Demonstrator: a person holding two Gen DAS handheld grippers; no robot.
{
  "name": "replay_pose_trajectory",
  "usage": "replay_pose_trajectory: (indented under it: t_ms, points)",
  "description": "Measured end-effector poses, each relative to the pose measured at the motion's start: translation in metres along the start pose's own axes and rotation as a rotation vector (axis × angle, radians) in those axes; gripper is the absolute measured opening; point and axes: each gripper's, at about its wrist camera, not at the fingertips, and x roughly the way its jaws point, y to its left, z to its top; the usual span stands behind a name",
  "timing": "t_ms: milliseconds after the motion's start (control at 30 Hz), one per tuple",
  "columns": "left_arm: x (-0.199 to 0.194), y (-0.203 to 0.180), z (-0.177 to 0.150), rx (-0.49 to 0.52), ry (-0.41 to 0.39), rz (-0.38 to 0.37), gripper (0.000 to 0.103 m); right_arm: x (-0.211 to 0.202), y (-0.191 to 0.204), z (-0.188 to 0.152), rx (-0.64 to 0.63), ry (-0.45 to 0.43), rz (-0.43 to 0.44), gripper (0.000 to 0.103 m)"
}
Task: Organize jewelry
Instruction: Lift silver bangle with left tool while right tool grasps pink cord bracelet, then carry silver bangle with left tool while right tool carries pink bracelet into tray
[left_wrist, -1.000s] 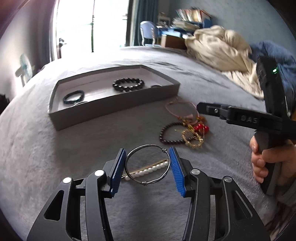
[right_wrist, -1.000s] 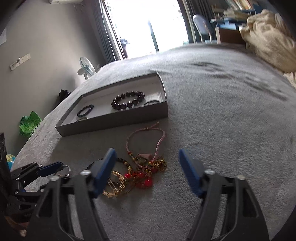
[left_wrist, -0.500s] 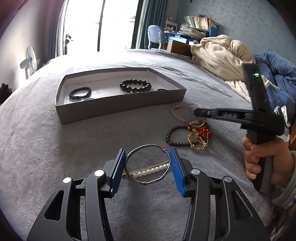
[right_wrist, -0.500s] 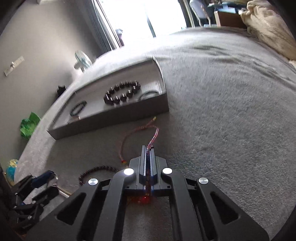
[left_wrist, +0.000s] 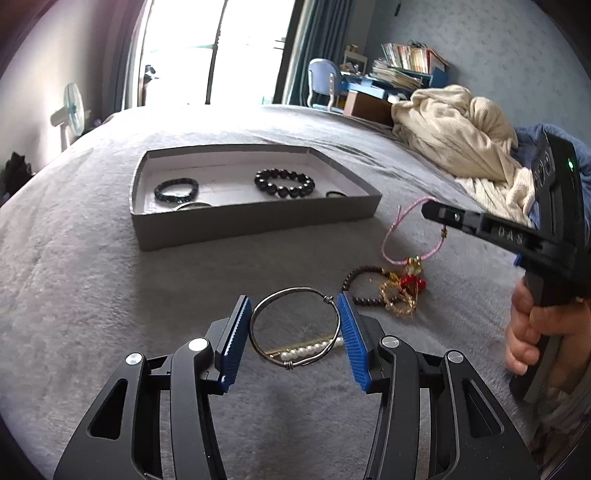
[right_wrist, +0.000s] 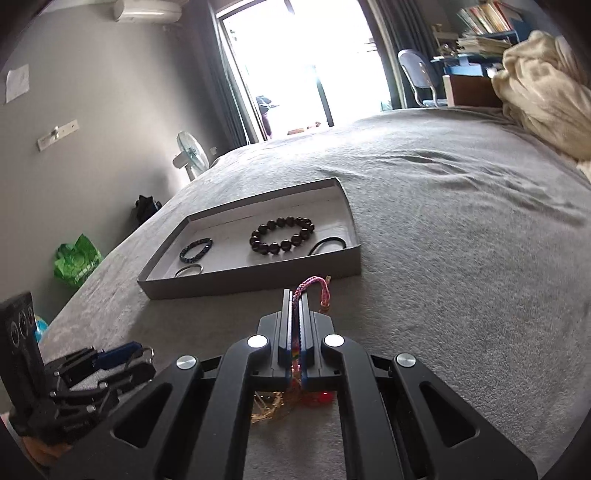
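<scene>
Over the grey bed (left_wrist: 110, 302), right gripper (right_wrist: 295, 314) clenched on pink cord bracelet (left_wrist: 397, 236), charms dangling above the tangled pile (left_wrist: 399, 295). Left gripper (left_wrist: 293, 328) gripping wire bangle (left_wrist: 295, 325) across its width, poised above pearl clip (left_wrist: 306, 349). Best lifted slowly, letting charms pull free of the gold chain, then carried over the near wall of the tray (right_wrist: 258, 280), lowered beside the 1 big bead bracelet (right_wrist: 282, 236) before releasing.

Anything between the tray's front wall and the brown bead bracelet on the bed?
In the left wrist view, only bare grey blanket separates the tray from the brown bead bracelet.
</scene>
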Motion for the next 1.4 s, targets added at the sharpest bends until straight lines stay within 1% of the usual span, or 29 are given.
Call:
replay_pose_trajectory:
  t_ms: [133, 433, 800, 933, 1167, 1400]
  points:
    - [-0.003, 0.008, 0.006, -0.025, -0.003, 0.018, 0.05, -0.003, 0.009, 0.005, -0.027, -0.007, 0.002, 0.003]
    - [-0.007, 0.021, 0.024, -0.008, -0.023, 0.064, 0.05, 0.001, 0.019, 0.023, -0.058, -0.02, 0.022, 0.003]
    - [0.001, 0.046, 0.054, -0.009, -0.037, 0.099, 0.05, 0.023, 0.037, 0.049, -0.099, -0.028, 0.044, 0.002]
    - [0.005, 0.047, 0.065, 0.003, -0.043, 0.101, 0.05, 0.03, 0.041, 0.06, -0.109, -0.034, 0.051, 0.002]
    - [0.027, 0.046, 0.097, 0.034, -0.051, 0.099, 0.05, 0.055, 0.052, 0.087, -0.127, -0.033, 0.073, 0.003]
    - [0.064, 0.043, 0.118, 0.057, -0.014, 0.108, 0.05, 0.097, 0.053, 0.096, -0.088, 0.025, 0.114, 0.003]
